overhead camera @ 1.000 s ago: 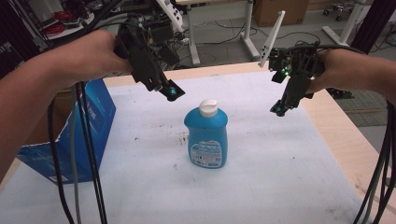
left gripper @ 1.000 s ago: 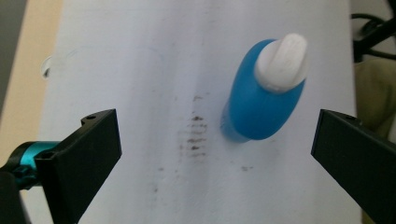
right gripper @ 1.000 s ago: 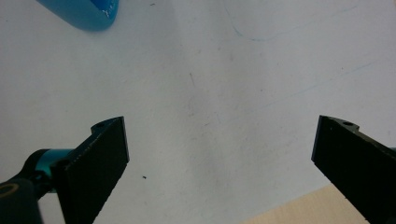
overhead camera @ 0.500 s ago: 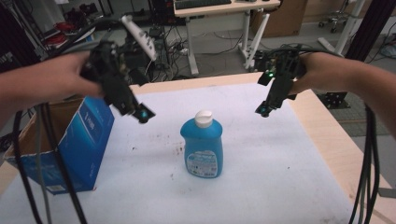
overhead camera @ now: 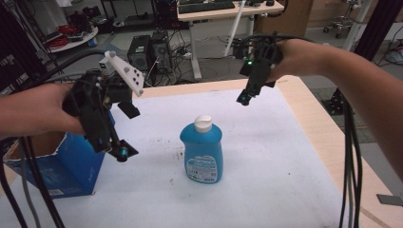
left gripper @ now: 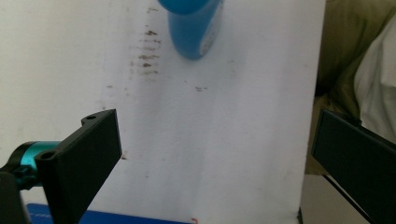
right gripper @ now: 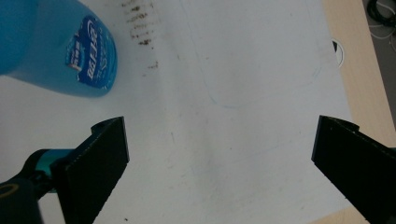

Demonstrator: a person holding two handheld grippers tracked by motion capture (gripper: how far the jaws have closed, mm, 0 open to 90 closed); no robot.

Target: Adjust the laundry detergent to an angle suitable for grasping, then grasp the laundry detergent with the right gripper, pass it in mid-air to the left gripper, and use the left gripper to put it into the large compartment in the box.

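Note:
A blue bottle (overhead camera: 202, 152) with a white cap stands upright in the middle of the white table mat (overhead camera: 275, 156). My left gripper (overhead camera: 124, 132) hangs above the mat to the bottle's left, beside a blue box, and its jaws are wide open with nothing between them. In the left gripper view (left gripper: 217, 140) the bottle's base (left gripper: 191, 28) is far ahead at the top. My right gripper (overhead camera: 249, 95) hovers behind and right of the bottle, open and empty. In the right gripper view (right gripper: 219, 144) the bottle (right gripper: 60, 51) lies to the upper left.
An open blue cardboard box (overhead camera: 71, 171) stands at the mat's left edge, under my left hand. The wooden table edge (overhead camera: 328, 137) runs along the right. Cables (overhead camera: 349, 142) hang from both grippers. Desks and equipment stand beyond the far edge.
My left gripper has swung left and nearer, away from the bottle and toward the blue box. My right gripper has shifted left behind the bottle. The bottle has stayed upright in place.

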